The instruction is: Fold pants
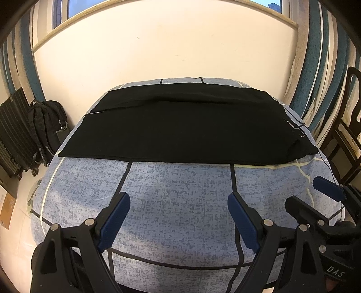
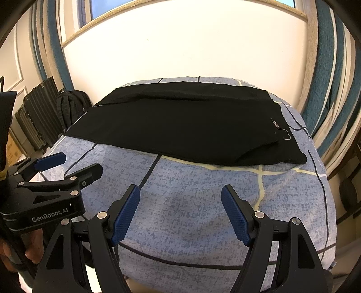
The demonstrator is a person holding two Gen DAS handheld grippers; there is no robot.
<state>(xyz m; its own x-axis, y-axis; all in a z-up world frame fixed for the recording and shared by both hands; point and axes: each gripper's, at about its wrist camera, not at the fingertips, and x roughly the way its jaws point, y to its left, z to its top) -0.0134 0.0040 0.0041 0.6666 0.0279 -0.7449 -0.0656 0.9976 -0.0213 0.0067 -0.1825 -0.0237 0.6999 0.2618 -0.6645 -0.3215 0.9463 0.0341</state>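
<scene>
Both views are evenly lit by warm indoor light, while daylight is seen through the window [image 1: 173,6] above. The black pants [image 1: 185,126] are rendered without detail. Strong fisheye bending and dark corners are seen at the edges

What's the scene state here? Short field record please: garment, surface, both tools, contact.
garment: black pants, laid flat across the far part of the bed, legs to the left, waist end with small white label to the right
surface: bed with blue-grey cover, dark and pale lines
left tool: open, empty, above bare cover short of the pants
right tool: open, empty, also short of the pants
contact: neither tool touches the pants
background: backpack and dark suitcase on the floor at left
</scene>
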